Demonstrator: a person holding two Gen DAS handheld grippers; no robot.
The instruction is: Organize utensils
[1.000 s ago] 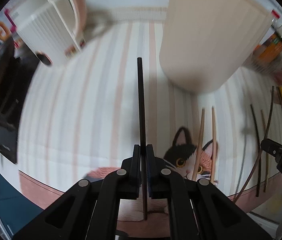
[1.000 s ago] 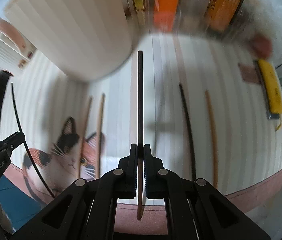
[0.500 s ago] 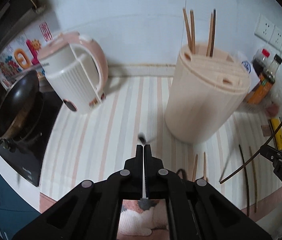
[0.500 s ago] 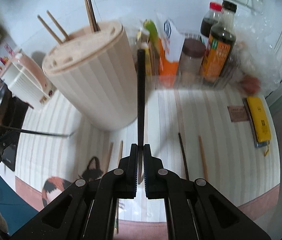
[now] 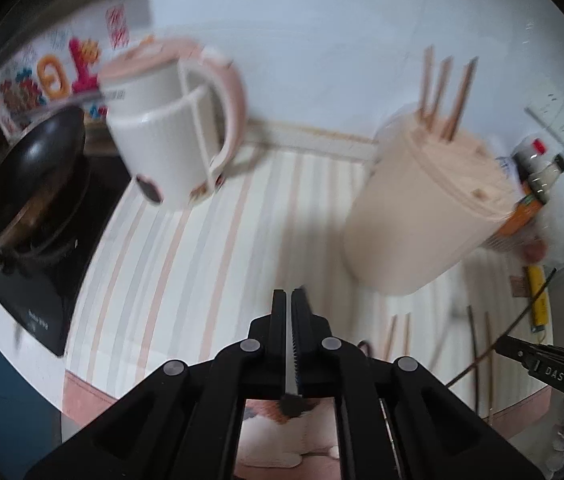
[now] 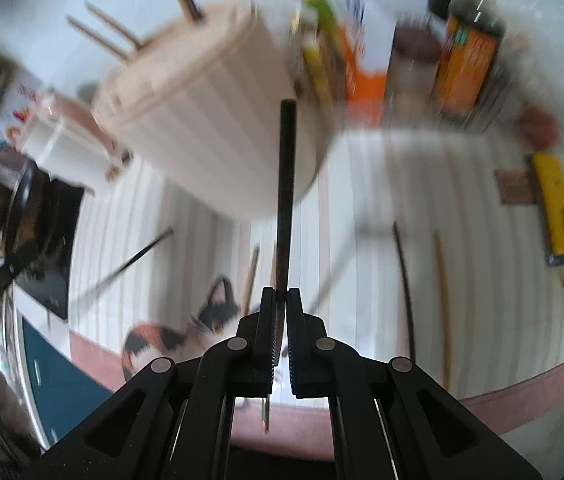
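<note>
My left gripper (image 5: 291,294) is shut on a black chopstick (image 5: 304,295), seen nearly end-on above the striped mat. My right gripper (image 6: 278,291) is shut on another black chopstick (image 6: 285,184), which points up toward the beige utensil holder (image 6: 218,120). The holder (image 5: 426,216) has several brown chopsticks (image 5: 452,100) standing in its top slots. More chopsticks lie loose on the mat (image 6: 422,264) to the right of the holder. The left gripper's chopstick also shows in the right wrist view (image 6: 122,268), and the right gripper (image 5: 538,364) shows at the right edge of the left wrist view.
A pink and white kettle (image 5: 170,128) stands at the back left beside a black pan (image 5: 26,184) on a cooktop. Sauce bottles (image 6: 466,52) and packets stand behind the holder. A yellow object (image 6: 556,208) lies at the right. The mat's front edge shows a cat print (image 6: 186,328).
Both grippers have tilted and shifted, and the view is blurred. The left view has swung left so the holder sits further right. The right gripper has moved nearer the holder.
</note>
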